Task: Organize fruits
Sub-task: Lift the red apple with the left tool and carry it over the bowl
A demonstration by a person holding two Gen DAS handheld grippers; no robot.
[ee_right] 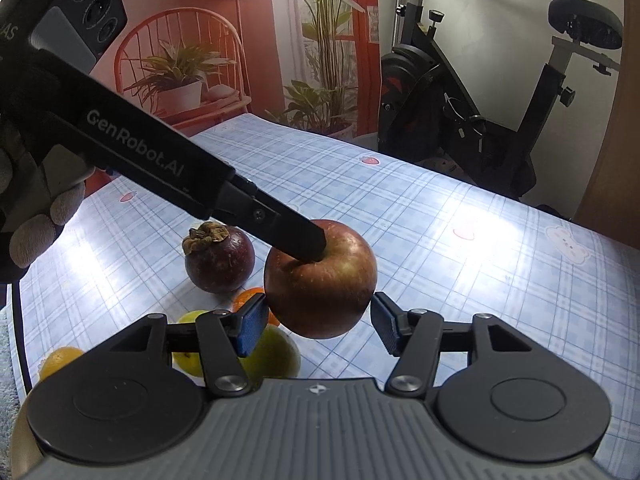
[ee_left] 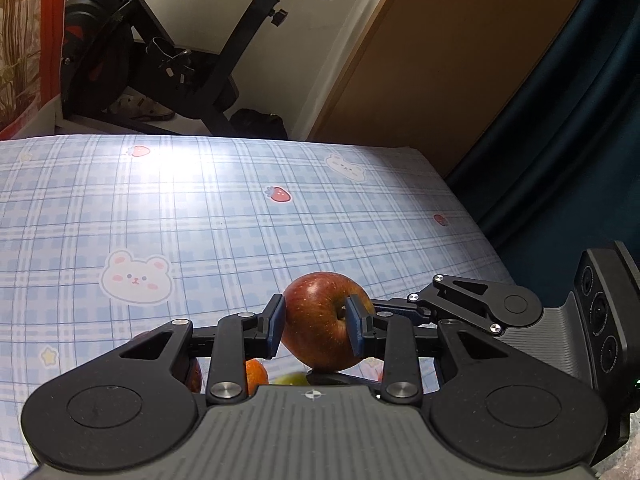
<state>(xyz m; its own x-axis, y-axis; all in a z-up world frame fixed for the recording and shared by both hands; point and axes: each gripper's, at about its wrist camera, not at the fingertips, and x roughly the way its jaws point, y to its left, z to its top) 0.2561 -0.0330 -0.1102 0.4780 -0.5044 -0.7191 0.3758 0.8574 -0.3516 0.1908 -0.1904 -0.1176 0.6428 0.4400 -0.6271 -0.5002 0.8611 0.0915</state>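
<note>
In the left wrist view, nearest to us, the left hand-held gripper (ee_left: 316,326) is clamped on the red apple (ee_left: 326,320): its two blue pads press the fruit from both sides, one pad near the stem hollow, and the apple sits between them and rises above the fingers. Below the apple, through the gaps of the linkage, we see small parts of an orange fruit (ee_left: 256,376) and a green fruit (ee_left: 291,379), both lying lower on the cloth. The right hand-held gripper (ee_left: 416,304) comes in from the right side of this view, just beside the apple. In the right wrist view, the right hand-held gripper (ee_right: 318,326) has its fingers apart; the apple (ee_right: 320,280) is between them and a little ahead, the left pad very near its skin and the right pad clearly apart from it. A black finger of the left hand-held gripper (ee_right: 304,240) reaches down onto the top of the apple. Under and left of the apple lie a green fruit (ee_right: 276,354), a yellow-green fruit (ee_right: 190,344), a yellow fruit (ee_right: 60,360) and an orange fruit (ee_right: 250,298). A little farther stands a dark purple mangosteen (ee_right: 220,258), near the apple but not touching it. All rest on the tabletop (ee_right: 460,280), covered by a blue checked cloth with bears and strawberries. Behind it stands an exercise bike (ee_right: 480,112).
</note>
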